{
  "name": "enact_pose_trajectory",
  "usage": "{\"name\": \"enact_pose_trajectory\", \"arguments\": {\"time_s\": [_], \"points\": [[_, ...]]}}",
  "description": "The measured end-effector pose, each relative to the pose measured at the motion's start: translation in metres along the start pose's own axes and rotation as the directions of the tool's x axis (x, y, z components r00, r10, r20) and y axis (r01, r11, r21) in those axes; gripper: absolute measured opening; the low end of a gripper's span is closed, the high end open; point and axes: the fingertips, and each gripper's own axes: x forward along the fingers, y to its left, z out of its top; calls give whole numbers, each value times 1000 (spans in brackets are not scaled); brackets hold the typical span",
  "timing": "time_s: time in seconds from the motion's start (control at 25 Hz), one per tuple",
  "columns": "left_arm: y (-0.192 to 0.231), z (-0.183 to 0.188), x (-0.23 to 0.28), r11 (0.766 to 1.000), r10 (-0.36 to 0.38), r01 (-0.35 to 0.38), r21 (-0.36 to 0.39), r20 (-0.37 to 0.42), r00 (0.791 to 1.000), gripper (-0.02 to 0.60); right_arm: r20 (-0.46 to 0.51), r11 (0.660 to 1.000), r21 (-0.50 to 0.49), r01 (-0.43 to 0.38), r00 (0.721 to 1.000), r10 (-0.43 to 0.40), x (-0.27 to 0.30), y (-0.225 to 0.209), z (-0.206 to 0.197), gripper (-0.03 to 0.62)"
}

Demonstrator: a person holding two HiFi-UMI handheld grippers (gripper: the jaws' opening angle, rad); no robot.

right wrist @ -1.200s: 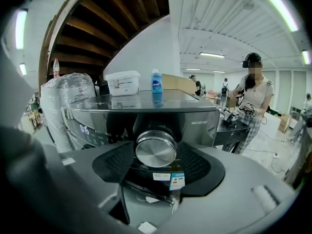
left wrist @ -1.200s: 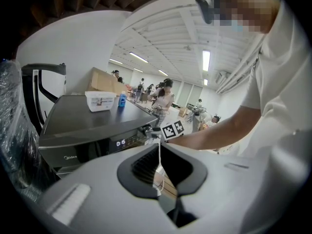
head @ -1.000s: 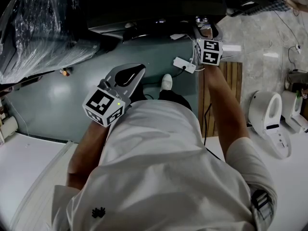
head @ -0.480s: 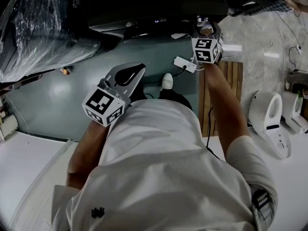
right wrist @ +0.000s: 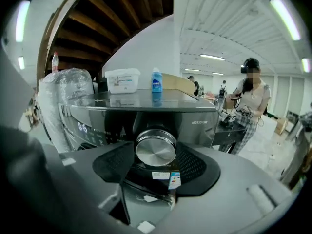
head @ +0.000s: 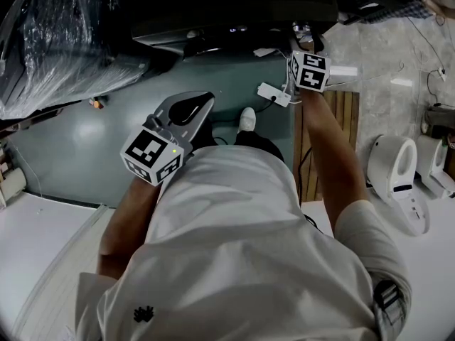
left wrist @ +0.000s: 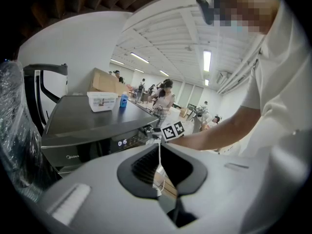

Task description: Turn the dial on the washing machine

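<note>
The dark grey washing machine (right wrist: 195, 117) fills the right gripper view, and its round silver dial (right wrist: 156, 148) sits between the black pads (right wrist: 113, 163) of my right gripper (head: 304, 34), which is shut on it. In the head view that gripper is pressed against the machine's control panel (head: 234, 30), its marker cube tilted. My left gripper (head: 202, 105) hangs lower over the floor, well away from the machine, shut with nothing in it. The left gripper view shows the machine (left wrist: 83, 126) with its lit display (left wrist: 122, 142).
A white tub (right wrist: 123, 80) and a blue bottle (right wrist: 156, 80) stand on top of the machine. A plastic-wrapped bundle (head: 57, 41) lies to its left. On the floor are a white power strip (head: 274, 94), a wooden slatted board (head: 346, 119) and white appliances (head: 394, 165). People stand behind.
The right gripper's marker cube has rolled one way and then back while staying at the dial. The left gripper has hardly moved.
</note>
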Motion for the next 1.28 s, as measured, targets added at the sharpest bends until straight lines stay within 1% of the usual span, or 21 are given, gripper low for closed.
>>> {"name": "enact_pose_trajectory", "arguments": {"time_s": [0.08,0.12,0.24,0.36,0.44,0.52,0.68,0.8,0.88,0.96,1.08,1.16,1.28], "points": [[-1,0,1,1000,-2,2,0,0,1000,60,15,997,72,-21,1000,20,-1,-2,-1,268],[-1,0,1,1000,-3,3,1,0,1000,60,21,996,88,-30,999,28,0,-2,-1,268],[-2,-1,2,1000,-6,6,3,-1,1000,60,26,996,79,-46,999,45,0,-3,0,270],[-2,-1,2,1000,-6,6,3,-2,1000,60,26,999,22,-48,999,47,-3,-2,2,270],[-3,0,2,1000,-7,7,4,-2,1000,60,24,998,-51,-48,998,49,-6,0,1,270],[-3,0,3,1000,-8,8,5,0,1000,60,25,989,-137,-46,998,50,-8,3,1,272],[-4,-1,4,1000,-13,13,6,1,1000,60,6,966,-258,-22,1000,24,-6,8,-10,272],[-4,-1,3,1000,-15,15,8,2,1000,60,-4,933,-360,0,1000,-2,-4,11,-11,272],[-4,-1,3,1000,-12,12,7,0,1000,60,-18,913,-407,17,999,-26,-3,10,-12,272],[-5,-2,3,1000,-10,10,6,-3,1000,60,-33,901,-433,36,998,-55,0,9,-13,272],[-4,-5,1,1000,-8,8,5,-5,1000,60,-42,897,-439,51,996,-77,6,11,-13,272],[-3,-6,1,1000,-6,6,4,-5,1000,60,-40,902,-428,56,996,-81,7,12,-12,272],[-2,-6,-1,1000,-3,3,2,-3,1000,59,-30,923,-379,71,996,-88,7,9,-10,268]]}}
